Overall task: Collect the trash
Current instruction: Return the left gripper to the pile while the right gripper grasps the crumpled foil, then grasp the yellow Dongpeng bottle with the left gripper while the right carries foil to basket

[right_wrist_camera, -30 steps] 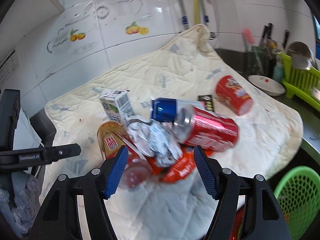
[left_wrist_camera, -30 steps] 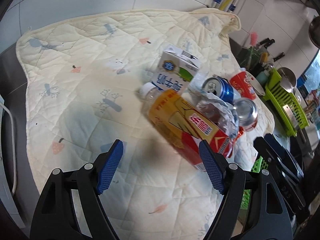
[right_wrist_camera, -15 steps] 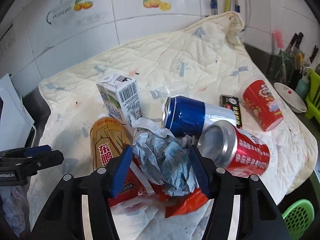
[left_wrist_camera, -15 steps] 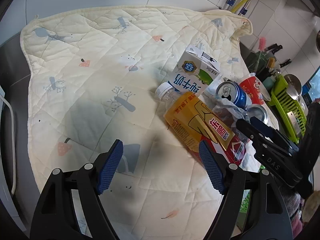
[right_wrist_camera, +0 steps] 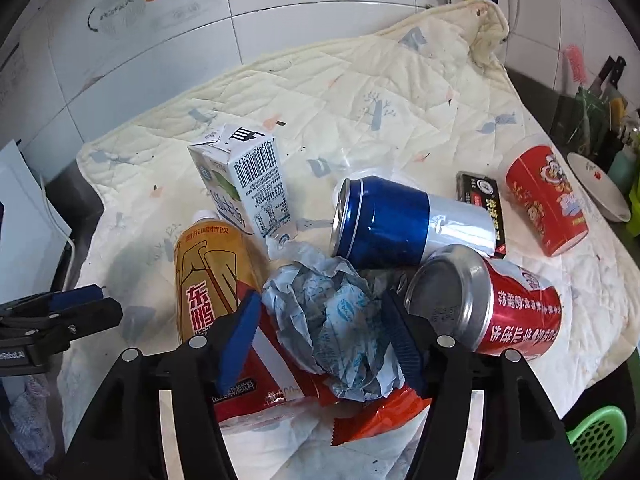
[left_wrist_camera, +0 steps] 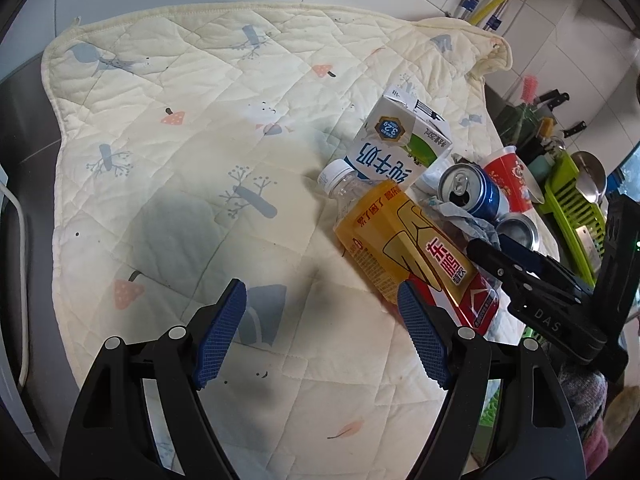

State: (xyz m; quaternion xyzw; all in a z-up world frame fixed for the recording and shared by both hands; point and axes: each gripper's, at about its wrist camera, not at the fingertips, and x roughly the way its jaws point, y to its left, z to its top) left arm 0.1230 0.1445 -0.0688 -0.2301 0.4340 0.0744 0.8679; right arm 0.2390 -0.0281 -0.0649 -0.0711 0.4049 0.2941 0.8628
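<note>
Two grippers: both hang over a cream quilted mat (left_wrist_camera: 192, 128) with a heap of trash.
Right gripper (right_wrist_camera: 322, 336): jaws opening, blue pads on either side of the crumpled paper wad (right_wrist_camera: 332, 320); the paper sits right between them and the pads look to brush its edges, but I cannot tell whether they press on it.
Left gripper (left_wrist_camera: 322, 330): jaws wide apart with only bare mat between the pads; its right pad overlaps the bottle's bottom end in the left wrist view, contact unclear.
Drink bottle (left_wrist_camera: 404, 248): yellow and red label, lying on its side ahead and right of the left gripper, white cap pointing away.
Milk carton (right_wrist_camera: 244, 184): tipped over just beyond the bottle, barcode up in the right wrist view.
Blue can (right_wrist_camera: 404, 224): on its side, just beyond the paper wad.
Red can (right_wrist_camera: 492, 312): on its side, immediately right of the right gripper's right pad, touching the blue can.
Orange wrapper (right_wrist_camera: 376, 416): flat under the paper, between the right gripper's arms.
Red paper cup (right_wrist_camera: 546, 200): lying far right, apart from the heap.
Black packet (right_wrist_camera: 482, 200): flat behind the blue can.
Green basket (right_wrist_camera: 596, 440): low right, off the mat's edge.
</note>
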